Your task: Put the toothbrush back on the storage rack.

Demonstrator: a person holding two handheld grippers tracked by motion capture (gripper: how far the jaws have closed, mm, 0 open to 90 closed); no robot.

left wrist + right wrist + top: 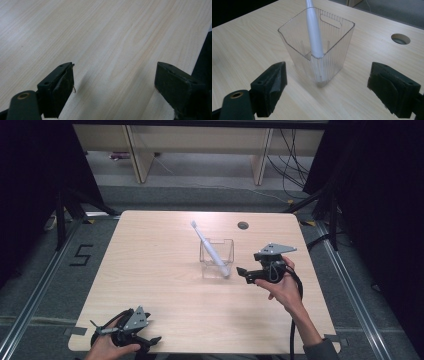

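The left tool sits at the near left edge of the table, with a hand around it. In the left gripper view its two black jaws are spread wide, and there is just bare wood between them.

Near the middle of the table stands a clear plastic cup. It has square sides with thin lines running up and down them. One side has a long slot cut near the top. You can see right through it to the wood.

A toothbrush stands in the cup. It is white, maybe a very pale blue; the light makes it hard to be sure. Its thick handle goes down into one corner of the cup, and its bottom end looks to rest on the cup's floor. It leans back and to the left, and the thin brush end sticks out well above the rim.

Just to the right of the cup is the right tool, held up by a hand. It points at the cup. Its jaws are spread wide and hold nothing. In the right gripper view the cup stands between them but farther off, touching neither.

Behind the right tool there is a small round hole in the table.
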